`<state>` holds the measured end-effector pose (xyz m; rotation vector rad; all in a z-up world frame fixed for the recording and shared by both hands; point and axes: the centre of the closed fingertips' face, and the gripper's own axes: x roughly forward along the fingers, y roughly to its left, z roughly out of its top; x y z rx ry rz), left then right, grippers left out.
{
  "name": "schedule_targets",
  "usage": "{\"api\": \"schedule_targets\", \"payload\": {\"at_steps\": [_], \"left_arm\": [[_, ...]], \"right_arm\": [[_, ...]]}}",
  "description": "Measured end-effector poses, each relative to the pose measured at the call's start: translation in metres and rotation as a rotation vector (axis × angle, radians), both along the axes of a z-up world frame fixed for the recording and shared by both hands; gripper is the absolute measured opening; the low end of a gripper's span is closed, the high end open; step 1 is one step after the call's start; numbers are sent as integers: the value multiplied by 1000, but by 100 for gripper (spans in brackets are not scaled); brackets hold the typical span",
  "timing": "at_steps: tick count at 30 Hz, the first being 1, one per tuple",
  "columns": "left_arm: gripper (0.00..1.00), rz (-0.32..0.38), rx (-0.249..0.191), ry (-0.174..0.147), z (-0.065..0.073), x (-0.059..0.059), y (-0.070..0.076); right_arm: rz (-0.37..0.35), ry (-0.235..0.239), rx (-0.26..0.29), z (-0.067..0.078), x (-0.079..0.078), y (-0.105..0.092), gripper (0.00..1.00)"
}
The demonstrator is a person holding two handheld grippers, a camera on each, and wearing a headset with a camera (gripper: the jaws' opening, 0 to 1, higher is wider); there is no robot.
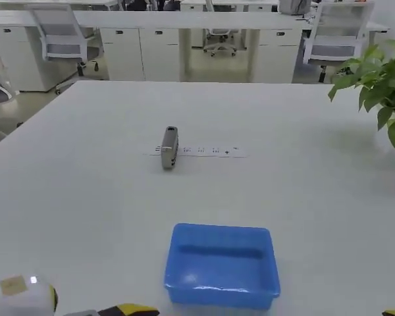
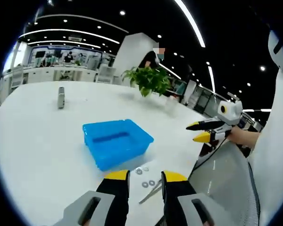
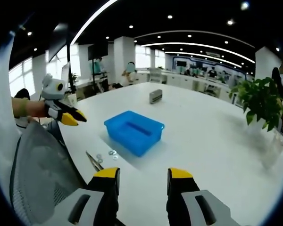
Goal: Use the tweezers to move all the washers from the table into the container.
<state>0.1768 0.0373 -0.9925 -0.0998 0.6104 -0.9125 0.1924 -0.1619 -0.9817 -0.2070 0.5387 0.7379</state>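
Left claw (image 2: 145, 176) & right claw (image 3: 144, 173) both released, empty. Slim metal tweezers (image 2: 151, 192) by small steel washers (image 2: 139, 171): prob. light, springy, slippery; grip mid-legs.

Grey left gripper (image 2: 145, 176), yellow-tipped black jaws

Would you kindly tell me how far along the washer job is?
Done: nothing, the blue container looks empty. In hand: nothing; the left gripper and right gripper are both open. Left: everything, the tweezers lie ungrasped on the table beside the washers, which all need moving.
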Motion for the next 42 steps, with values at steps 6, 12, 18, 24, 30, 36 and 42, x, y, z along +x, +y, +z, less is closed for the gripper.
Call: {"api": "schedule_targets", "payload": {"at_steps": [6, 12, 18, 24, 30, 36, 42], "left_arm": [[11, -151, 105, 47, -19, -8, -10], [5, -303, 277, 63, -44, -17, -14], [8, -437, 451, 44, -66, -21, -11], [9, -495, 481, 53, -76, -25, -18], [6, -555, 548, 33, -83, -25, -21], [4, -607, 610, -5, -86, -24, -24], [0, -700, 726, -83, -92, -24, -22]], "right_arm": [[32, 8, 12, 0, -3, 20, 30], [84, 56, 43, -7, -6, 39, 26], [145, 89, 47, -16, -9, 56, 23], [193, 148, 60, -27, -19, 71, 21], [252, 186, 35, -39, -26, 81, 19], [308, 222, 22, -50, -33, 91, 17], [330, 229, 20, -53, -36, 96, 15]]}}
